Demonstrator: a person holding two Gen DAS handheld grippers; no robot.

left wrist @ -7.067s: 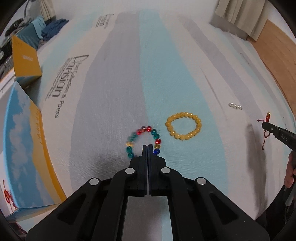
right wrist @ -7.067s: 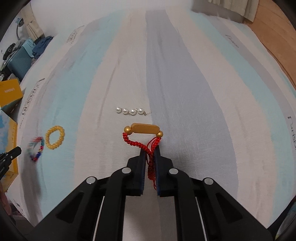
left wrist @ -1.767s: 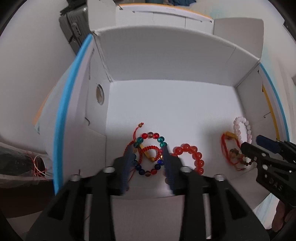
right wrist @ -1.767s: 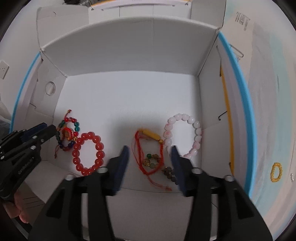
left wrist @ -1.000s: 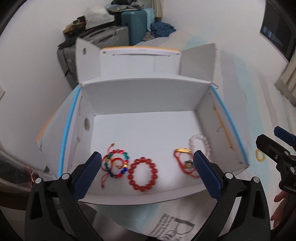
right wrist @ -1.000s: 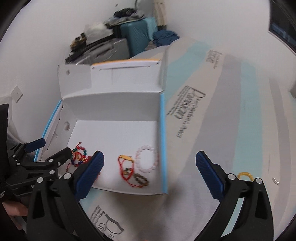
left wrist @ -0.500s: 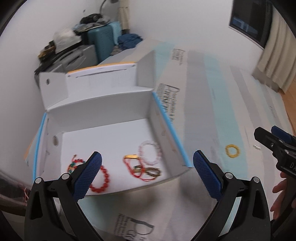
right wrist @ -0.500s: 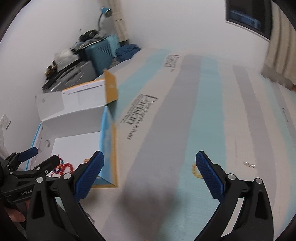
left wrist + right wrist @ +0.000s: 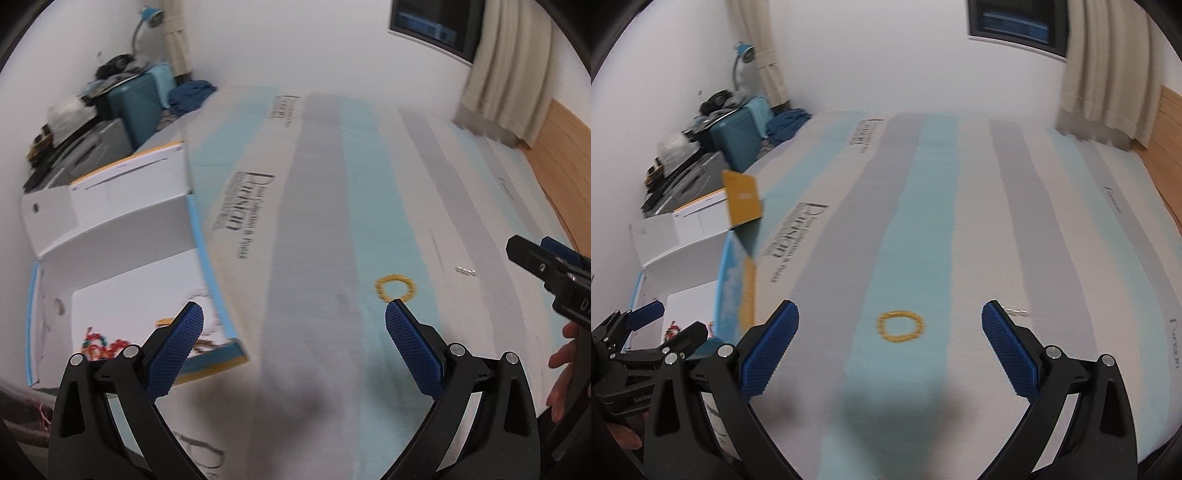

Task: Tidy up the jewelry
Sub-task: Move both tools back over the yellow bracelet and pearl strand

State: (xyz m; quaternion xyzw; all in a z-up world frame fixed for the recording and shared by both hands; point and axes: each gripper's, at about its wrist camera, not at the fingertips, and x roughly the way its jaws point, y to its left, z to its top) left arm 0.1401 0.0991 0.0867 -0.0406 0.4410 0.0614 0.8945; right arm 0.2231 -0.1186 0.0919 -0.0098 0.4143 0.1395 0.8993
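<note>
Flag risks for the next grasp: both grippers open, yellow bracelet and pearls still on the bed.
1. Both the left gripper and the right gripper face the yellow bead bracelet; they could collide.
2. The pearl strand is tiny and lies flat on soft bedding; it is probably easy to miss.

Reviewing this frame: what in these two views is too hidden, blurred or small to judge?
- Box contents, left wrist view: the left hand-held gripper finger and motion blur cover the bracelets, so no count.
- Same box, right wrist view: its side wall hides nearly all the inside.
- Pearl piece, both views: too small to identify; a finger partly covers it in the right wrist view.
- Yellow bracelet: beads blurred.
- Right hand-held gripper, left wrist view: cut off by the edge.
</note>
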